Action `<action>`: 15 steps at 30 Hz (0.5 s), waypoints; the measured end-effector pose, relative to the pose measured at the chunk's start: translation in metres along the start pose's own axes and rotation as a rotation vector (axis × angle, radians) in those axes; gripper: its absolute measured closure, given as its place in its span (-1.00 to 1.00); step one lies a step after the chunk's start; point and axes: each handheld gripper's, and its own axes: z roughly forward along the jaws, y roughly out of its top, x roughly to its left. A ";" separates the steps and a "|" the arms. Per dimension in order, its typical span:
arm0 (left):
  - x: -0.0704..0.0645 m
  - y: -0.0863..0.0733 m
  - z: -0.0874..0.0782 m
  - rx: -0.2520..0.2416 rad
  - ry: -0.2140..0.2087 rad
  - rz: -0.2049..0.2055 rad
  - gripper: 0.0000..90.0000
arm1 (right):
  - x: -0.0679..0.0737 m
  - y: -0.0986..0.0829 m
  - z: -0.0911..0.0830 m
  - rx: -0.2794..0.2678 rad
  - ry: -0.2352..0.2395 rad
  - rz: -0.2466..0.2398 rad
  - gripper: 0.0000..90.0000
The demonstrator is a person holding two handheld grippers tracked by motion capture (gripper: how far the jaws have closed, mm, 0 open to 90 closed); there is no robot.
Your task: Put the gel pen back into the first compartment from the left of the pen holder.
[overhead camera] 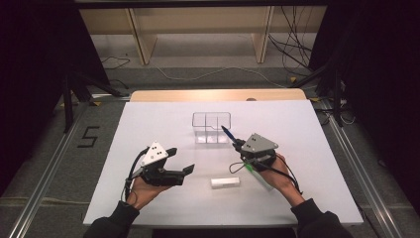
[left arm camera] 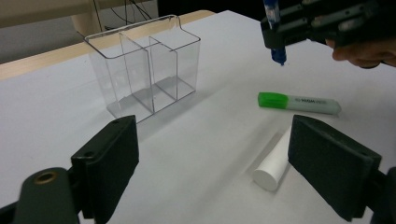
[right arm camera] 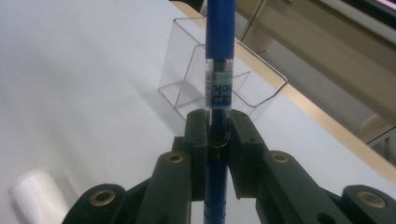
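Observation:
My right gripper (overhead camera: 238,144) is shut on a blue pen (overhead camera: 228,133), held above the white table (overhead camera: 148,119) just right of a clear three-compartment organizer (overhead camera: 212,126). In the right gripper view the pen (right arm camera: 219,60) runs up between the jaws of that gripper (right arm camera: 218,126), with the organizer (right arm camera: 187,79) behind it. My left gripper (left arm camera: 212,140) is open with nothing between its jaws, and in the high view it (overhead camera: 181,159) sits at the front left. A white cylinder (left arm camera: 275,163) and a green highlighter (left arm camera: 299,102) lie on the table ahead of it.
The white cylinder (overhead camera: 225,182) lies between the two hands, near the front edge. The green highlighter (overhead camera: 247,167) lies partly under the right gripper. A wooden strip (overhead camera: 218,94) edges the table's far side. Shelf legs and cables (overhead camera: 292,49) stand on the floor beyond.

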 end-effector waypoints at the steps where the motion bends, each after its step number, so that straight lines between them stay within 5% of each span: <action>1: 0.001 -0.001 -0.001 0.005 0.008 0.007 -0.65 | -0.002 0.002 0.002 -0.009 0.014 0.025 0.77; 11: 0.005 -0.007 -0.009 -0.036 0.032 -0.016 -0.66 | -0.016 0.018 0.023 -0.058 0.084 0.213 0.77; 15: 0.007 -0.008 -0.011 -0.044 0.037 -0.025 -0.66 | -0.017 0.026 0.033 -0.064 0.084 0.235 0.77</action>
